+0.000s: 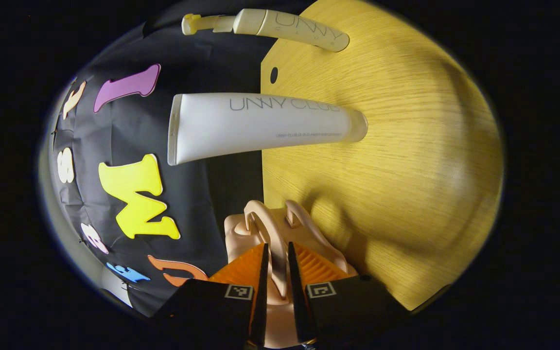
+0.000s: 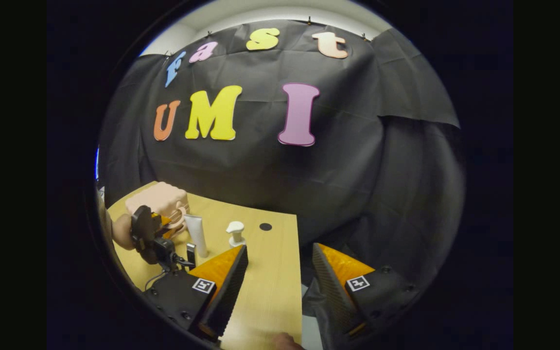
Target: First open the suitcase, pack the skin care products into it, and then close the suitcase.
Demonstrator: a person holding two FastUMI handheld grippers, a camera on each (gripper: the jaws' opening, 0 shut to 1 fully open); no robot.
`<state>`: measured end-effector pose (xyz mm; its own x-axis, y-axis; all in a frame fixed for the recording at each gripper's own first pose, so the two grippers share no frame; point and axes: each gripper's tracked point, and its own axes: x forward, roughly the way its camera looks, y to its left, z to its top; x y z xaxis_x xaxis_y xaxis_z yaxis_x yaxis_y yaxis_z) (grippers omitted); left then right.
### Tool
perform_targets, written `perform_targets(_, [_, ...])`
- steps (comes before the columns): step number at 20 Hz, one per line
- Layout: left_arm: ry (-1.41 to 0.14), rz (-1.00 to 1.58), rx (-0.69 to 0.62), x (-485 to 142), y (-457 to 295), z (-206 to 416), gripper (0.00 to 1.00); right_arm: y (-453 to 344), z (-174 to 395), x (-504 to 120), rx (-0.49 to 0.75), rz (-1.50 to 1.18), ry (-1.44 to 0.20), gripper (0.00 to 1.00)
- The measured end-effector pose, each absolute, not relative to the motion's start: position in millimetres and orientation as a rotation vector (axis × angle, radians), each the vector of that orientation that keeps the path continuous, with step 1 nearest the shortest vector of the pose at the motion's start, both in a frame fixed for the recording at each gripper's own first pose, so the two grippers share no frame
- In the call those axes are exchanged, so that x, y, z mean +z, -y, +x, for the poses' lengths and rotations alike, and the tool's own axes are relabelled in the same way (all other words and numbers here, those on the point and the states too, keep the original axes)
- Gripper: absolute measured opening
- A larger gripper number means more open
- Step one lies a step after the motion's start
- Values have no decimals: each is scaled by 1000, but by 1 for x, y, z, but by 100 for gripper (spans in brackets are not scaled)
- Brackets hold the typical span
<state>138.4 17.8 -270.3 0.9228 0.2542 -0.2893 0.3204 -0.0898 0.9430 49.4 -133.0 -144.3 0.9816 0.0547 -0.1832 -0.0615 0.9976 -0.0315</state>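
A small peach suitcase [image 1: 280, 231] stands on the wooden table [image 1: 396, 175], and my left gripper [image 1: 276, 277] is shut on its handle [image 1: 274, 243]. This view is rolled sideways. A white tube [image 1: 260, 125] stands on its cap just beyond the suitcase, and a cream pump bottle [image 1: 280, 26] stands farther off. In the right gripper view the suitcase [image 2: 156, 198] is at the table's far left with the left gripper [image 2: 151, 233] against it. The tube [image 2: 196, 236] and pump bottle [image 2: 236, 233] stand to its right. My right gripper [image 2: 280, 272] is open over the table's near right edge, holding nothing.
The table [image 2: 270, 291] has a round hole [image 2: 265, 226] near its back right corner, and its right edge drops off beside the black cloth wall. A hand [image 2: 122, 232] holds the left gripper. Bare wood lies between the bottles and my right gripper.
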Motion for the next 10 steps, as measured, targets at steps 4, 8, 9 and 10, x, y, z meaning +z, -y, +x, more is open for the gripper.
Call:
perform_targets(4, [-457,1632,-60,-265,-18,137,14,130,41,-143,66,-35,-182,80])
perform_targets(8, [-452,1581,-13,-246,-28,138,7,126,37,-139,45,-36,-176,80])
perform_targets(9, [-443,1568,-12,-240,-27,136,6,125,36,-138,36,-30,-177,80])
perform_targets(10, [-432,1551,-23,-234,-27,136,4,121,36,-136,28,-25,-176,80])
